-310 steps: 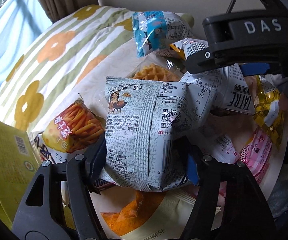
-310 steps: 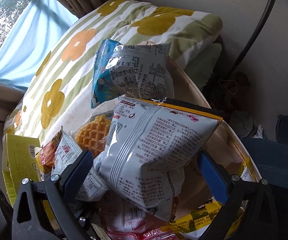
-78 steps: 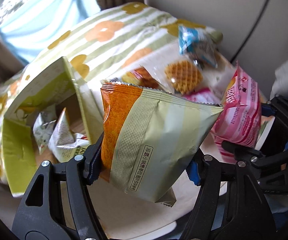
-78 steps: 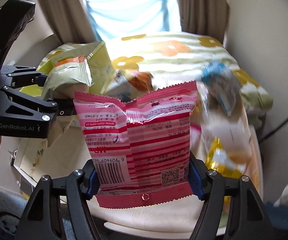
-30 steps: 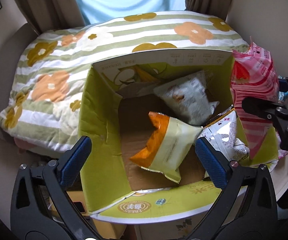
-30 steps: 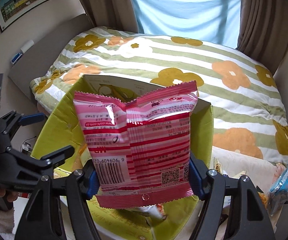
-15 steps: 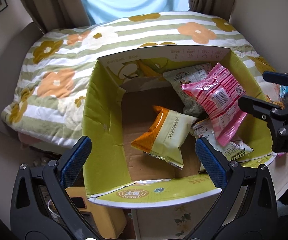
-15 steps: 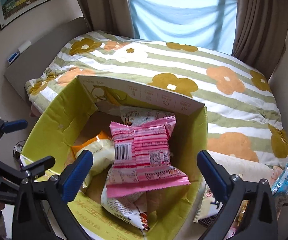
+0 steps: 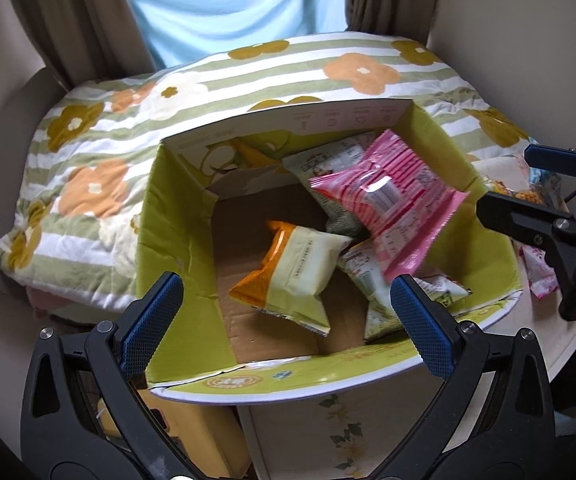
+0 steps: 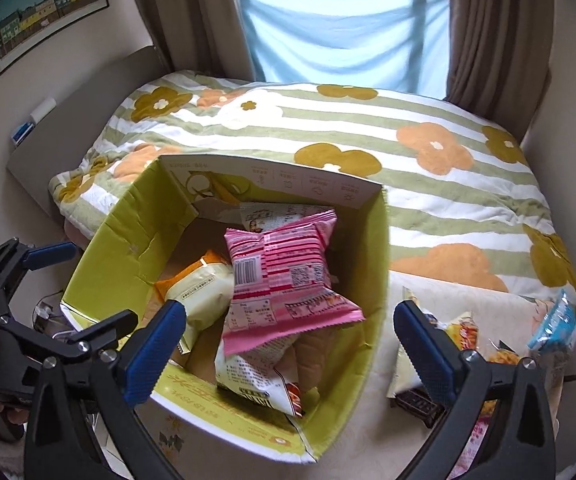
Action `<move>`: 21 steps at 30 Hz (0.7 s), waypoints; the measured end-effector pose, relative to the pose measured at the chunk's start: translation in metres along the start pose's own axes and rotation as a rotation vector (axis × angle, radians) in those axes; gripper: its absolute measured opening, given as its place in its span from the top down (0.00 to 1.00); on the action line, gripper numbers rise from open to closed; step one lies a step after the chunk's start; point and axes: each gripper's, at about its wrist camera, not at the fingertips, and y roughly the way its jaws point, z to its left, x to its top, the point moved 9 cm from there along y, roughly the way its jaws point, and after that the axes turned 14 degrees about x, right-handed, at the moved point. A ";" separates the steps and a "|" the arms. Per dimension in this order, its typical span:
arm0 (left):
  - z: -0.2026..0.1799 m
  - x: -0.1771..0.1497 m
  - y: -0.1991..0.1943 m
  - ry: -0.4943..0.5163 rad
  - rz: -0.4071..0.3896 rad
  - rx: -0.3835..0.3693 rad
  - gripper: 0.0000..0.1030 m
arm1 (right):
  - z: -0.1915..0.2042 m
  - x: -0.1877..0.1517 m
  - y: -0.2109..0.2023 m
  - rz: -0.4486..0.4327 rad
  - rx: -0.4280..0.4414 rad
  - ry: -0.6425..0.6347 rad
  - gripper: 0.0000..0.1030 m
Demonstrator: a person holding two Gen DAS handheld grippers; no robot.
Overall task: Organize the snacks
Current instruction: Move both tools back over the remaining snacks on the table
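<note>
Several snack packets lie in the open green carton (image 10: 99, 248), a pink packet (image 10: 283, 276) topmost beside an orange-and-cream one (image 9: 296, 268). Above the rim, the right hand-held gripper (image 10: 290, 350) and left hand-held gripper (image 9: 283, 320) both gape wide and empty. More snacks (image 10: 464, 336) wait on the tabletop (image 10: 372, 432) beside the carton.

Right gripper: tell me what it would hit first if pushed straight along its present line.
Probably the pink snack bag lying topmost in the green box; the open right gripper aims there, though depth is uncertain.
</note>
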 end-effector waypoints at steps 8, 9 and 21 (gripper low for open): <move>-0.053 0.006 -0.035 0.053 -0.057 -0.054 0.00 | -0.033 -0.020 -0.059 -0.056 -0.057 0.054 0.00; -0.061 0.008 -0.041 0.060 -0.067 -0.057 0.00 | -0.039 -0.024 -0.068 -0.063 -0.063 0.057 0.00; -0.199 0.007 -0.105 0.097 -0.099 -0.112 0.00 | -0.131 -0.101 -0.185 -0.096 -0.154 0.015 0.00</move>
